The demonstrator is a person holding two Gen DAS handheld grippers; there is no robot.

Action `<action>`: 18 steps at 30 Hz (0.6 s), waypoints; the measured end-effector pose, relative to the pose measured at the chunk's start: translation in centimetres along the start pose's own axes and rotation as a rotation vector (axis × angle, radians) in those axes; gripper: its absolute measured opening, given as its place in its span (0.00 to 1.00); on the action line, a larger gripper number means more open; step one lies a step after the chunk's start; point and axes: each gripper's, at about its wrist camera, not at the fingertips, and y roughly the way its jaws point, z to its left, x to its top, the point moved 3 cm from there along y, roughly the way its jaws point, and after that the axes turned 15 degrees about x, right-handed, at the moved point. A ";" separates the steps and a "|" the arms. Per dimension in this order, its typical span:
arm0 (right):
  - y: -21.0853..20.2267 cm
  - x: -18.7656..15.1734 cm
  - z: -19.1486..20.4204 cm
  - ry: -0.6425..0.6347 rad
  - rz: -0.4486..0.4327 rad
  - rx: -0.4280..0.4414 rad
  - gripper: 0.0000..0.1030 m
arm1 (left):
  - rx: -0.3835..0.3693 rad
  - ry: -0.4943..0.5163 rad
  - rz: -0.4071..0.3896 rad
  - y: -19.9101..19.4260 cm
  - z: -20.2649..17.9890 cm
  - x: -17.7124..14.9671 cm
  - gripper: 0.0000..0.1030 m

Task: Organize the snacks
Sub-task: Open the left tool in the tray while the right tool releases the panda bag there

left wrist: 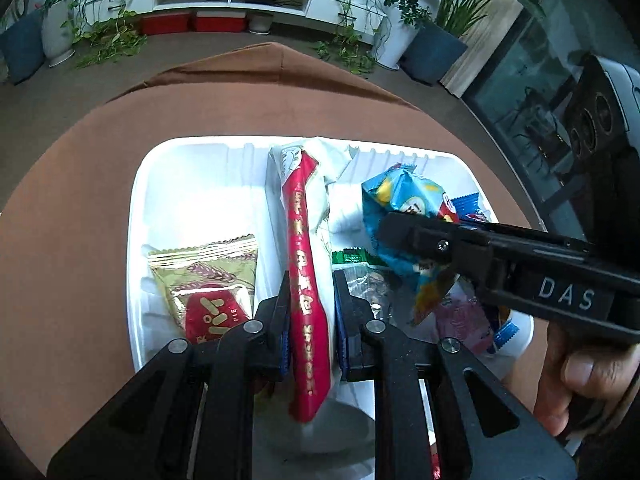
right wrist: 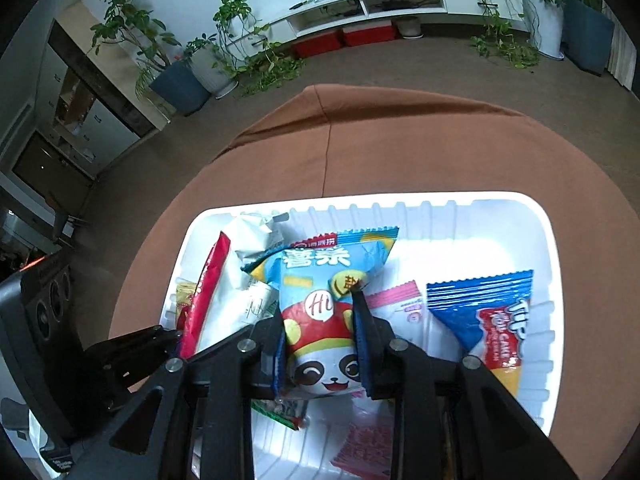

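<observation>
Below, the brown-clothed table (left wrist: 80,208) carries a white tray (left wrist: 138,208), the landmark for all else; over its middle the left gripper (left wrist: 310,292) has its jaws clamped on a long red snack packet (left wrist: 302,248), which runs up between them; above the tray's centre the right gripper (right wrist: 320,320) grips a blue panda packet (right wrist: 316,304) between its jaws.
</observation>
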 end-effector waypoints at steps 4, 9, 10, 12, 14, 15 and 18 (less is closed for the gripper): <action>0.3 -0.1 -0.2 -0.008 -0.008 -0.007 0.31 | -0.001 -0.012 -0.007 0.5 -0.2 0.0 0.16; 0.5 -0.5 -0.1 -0.024 -0.036 0.006 0.37 | -0.008 -0.022 -0.008 0.5 -0.4 -0.9 0.17; 0.3 -0.6 -0.2 -0.011 -0.047 0.025 0.41 | -0.013 -0.028 -0.008 0.5 -0.4 -1.0 0.18; -0.1 -0.7 0.0 -0.001 -0.061 0.033 0.50 | -0.016 -0.034 -0.008 0.3 -0.4 -1.0 0.18; -0.5 -1.0 0.3 -0.018 -0.076 0.037 0.59 | -0.018 -0.034 -0.007 0.2 -0.5 -1.4 0.20; -0.8 -1.1 0.5 -0.028 -0.082 0.040 0.64 | -0.019 -0.034 -0.006 0.2 -0.6 -1.3 0.22; -1.7 -1.2 0.7 -0.039 -0.105 0.049 0.69 | -0.018 -0.033 -0.008 0.1 -0.9 -1.5 0.27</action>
